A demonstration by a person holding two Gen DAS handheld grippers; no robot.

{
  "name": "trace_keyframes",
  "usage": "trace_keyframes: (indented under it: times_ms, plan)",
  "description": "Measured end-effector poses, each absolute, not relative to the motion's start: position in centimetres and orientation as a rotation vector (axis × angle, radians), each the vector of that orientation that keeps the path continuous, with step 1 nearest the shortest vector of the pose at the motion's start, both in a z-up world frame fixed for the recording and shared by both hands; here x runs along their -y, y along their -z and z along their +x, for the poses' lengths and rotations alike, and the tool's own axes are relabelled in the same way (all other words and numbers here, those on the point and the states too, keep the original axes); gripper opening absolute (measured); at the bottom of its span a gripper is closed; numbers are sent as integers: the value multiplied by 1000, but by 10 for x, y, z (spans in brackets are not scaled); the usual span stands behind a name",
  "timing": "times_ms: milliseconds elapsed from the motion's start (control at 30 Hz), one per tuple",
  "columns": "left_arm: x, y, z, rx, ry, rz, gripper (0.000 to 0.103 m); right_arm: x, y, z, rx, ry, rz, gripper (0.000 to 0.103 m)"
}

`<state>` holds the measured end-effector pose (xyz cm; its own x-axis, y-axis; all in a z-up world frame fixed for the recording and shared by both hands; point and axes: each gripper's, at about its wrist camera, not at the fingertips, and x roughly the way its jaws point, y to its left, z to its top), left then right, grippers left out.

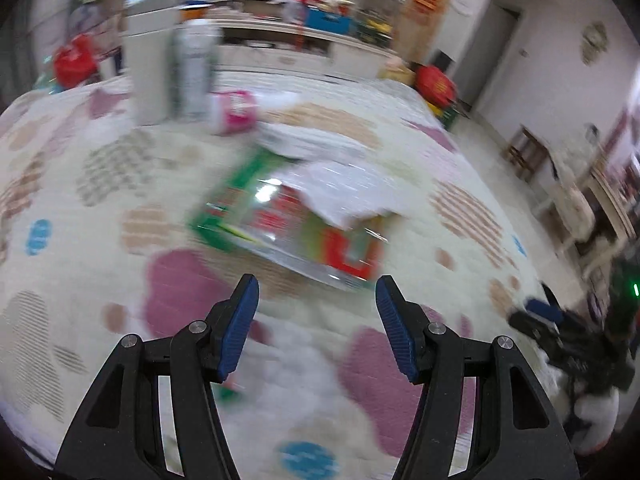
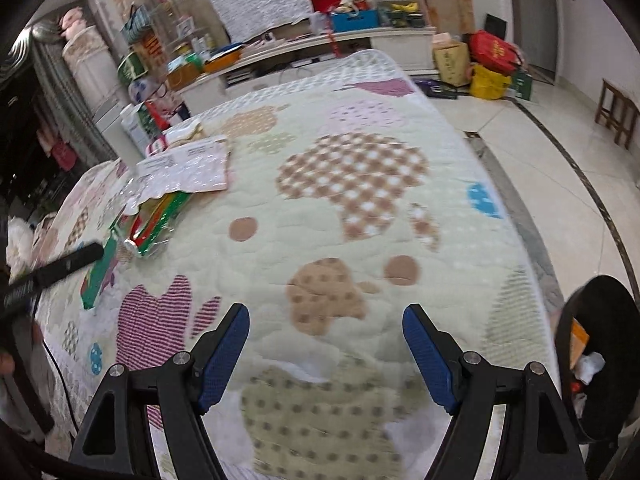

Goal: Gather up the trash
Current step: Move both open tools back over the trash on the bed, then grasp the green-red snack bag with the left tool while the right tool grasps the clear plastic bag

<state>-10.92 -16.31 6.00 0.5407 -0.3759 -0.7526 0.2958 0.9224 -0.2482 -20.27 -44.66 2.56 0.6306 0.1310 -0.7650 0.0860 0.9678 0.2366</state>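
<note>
My left gripper point(image 1: 317, 292) is open and empty, just short of a green and red shiny wrapper point(image 1: 280, 220) that lies flat on the quilted table cover point(image 1: 100, 216). Torn white paper point(image 1: 340, 188) lies across the wrapper's far side. My right gripper point(image 2: 326, 320) is open and empty over bare cover. In the right wrist view the same wrapper point(image 2: 152, 220) and white paper point(image 2: 188, 168) lie at the left, with a loose green piece point(image 2: 98, 276) near them. A black trash bin point(image 2: 596, 356) holding scraps stands at the right edge of the table.
A pink and white cup point(image 1: 234, 112) lies on its side beyond the wrapper. A white container point(image 1: 146, 72) and a tall can point(image 1: 192, 68) stand at the far left. The other gripper point(image 1: 560, 328) shows at the right edge. Boxes and bags point(image 2: 488, 60) sit on the floor beyond.
</note>
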Motion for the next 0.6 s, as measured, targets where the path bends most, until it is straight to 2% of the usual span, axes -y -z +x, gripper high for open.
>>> trace_keyframes:
  times_ms: [67, 267, 600]
  plan:
    - [144, -59, -94, -916, 366, -123, 64, 442, -26, -199, -889, -44, 263, 77]
    - [120, -48, -53, -947, 352, -153, 66, 419, -25, -179, -907, -86, 222, 77]
    - [135, -25, -10, -1017, 417, -144, 67, 408, -22, -160, -918, -99, 206, 77]
